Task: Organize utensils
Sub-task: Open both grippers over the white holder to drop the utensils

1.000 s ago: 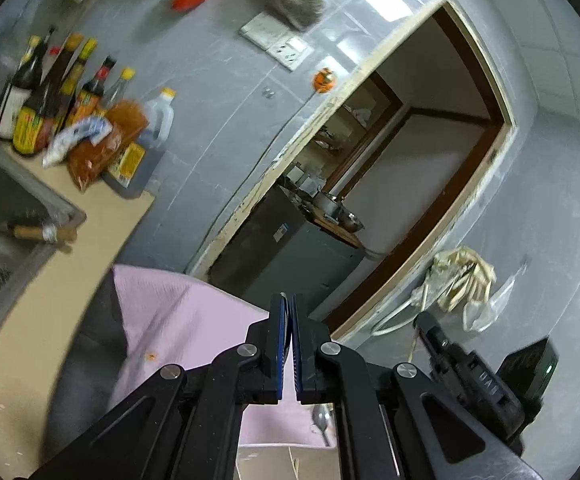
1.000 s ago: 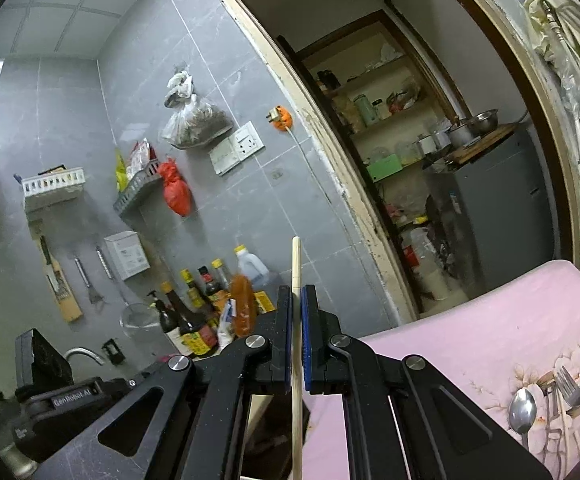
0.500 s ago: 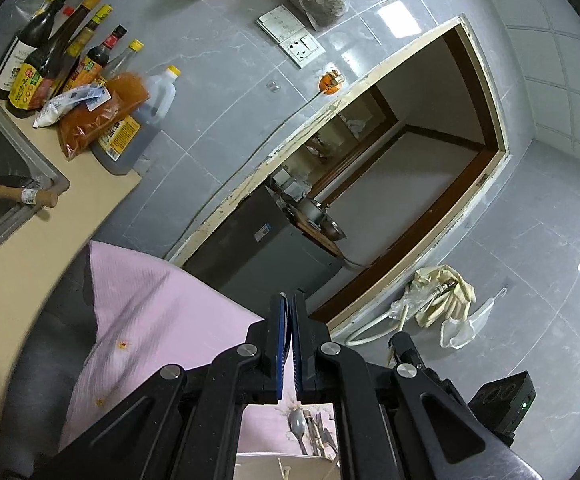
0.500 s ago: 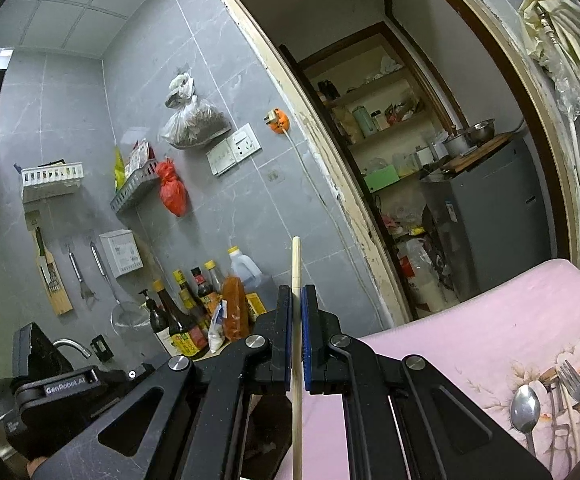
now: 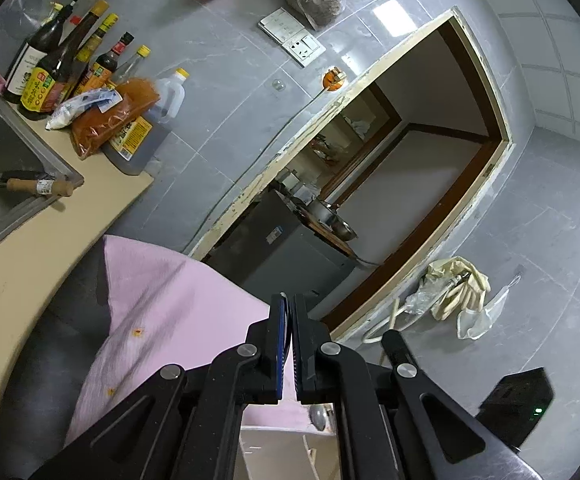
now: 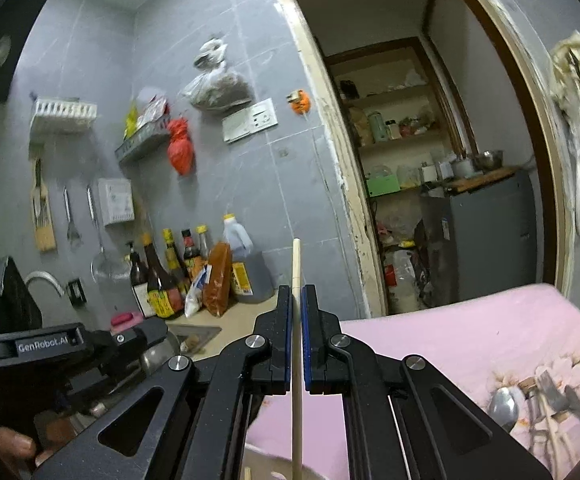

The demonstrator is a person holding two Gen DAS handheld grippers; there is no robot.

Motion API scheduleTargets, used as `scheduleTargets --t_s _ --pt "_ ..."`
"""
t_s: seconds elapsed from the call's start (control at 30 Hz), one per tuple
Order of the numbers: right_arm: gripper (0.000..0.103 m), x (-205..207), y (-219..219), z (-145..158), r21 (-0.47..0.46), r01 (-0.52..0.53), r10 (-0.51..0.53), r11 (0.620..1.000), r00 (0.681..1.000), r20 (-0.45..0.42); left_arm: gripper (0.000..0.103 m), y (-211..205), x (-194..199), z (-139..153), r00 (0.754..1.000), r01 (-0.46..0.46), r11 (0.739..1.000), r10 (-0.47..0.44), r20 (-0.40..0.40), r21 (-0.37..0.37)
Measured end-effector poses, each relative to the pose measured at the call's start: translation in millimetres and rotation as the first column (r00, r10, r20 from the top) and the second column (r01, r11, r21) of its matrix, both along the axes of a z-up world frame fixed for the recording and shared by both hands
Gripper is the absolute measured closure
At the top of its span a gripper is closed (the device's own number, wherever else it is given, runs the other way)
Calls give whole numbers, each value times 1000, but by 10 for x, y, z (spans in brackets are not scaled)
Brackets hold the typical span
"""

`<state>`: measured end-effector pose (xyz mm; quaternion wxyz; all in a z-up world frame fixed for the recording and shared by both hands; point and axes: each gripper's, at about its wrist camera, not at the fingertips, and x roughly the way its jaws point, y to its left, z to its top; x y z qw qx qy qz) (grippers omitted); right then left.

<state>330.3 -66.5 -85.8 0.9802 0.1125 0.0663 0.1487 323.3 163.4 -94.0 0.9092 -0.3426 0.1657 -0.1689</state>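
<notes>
The right gripper is clamped tight on a pale wooden chopstick, whose lower end runs out of frame. The left gripper is closed on nothing. Both have dropped a bit lower. The steel spoon and forks sit on a pink floral cloth, half cut off at the edge.

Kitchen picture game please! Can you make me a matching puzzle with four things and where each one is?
Things:
1. chopstick
2. spoon
3. red bag
4. sauce bottles

Places:
A. hanging on the grey wall
B. standing on the counter by the wall
C. pinched upright in the right gripper
D. lying on the pink cloth

Pairs: 1-C, 2-D, 3-A, 4-B
</notes>
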Motion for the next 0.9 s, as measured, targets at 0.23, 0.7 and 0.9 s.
scheduleTargets --t_s 0.23,0.7,0.9 --pt "99 -51 -12 -23 -25 -21 20 999 999 -34 99 -64 -122 -47 1000 4 995 -2 -24 97" --pt "85 -102 -111 -62 -16 -38 35 999 987 -156 98 -159 -208 31 993 73 979 -54 -104 193" --pt "83 -251 -202 -20 3 -12 12 1000 984 -176 76 -152 -289 128 994 65 979 -46 -102 192"
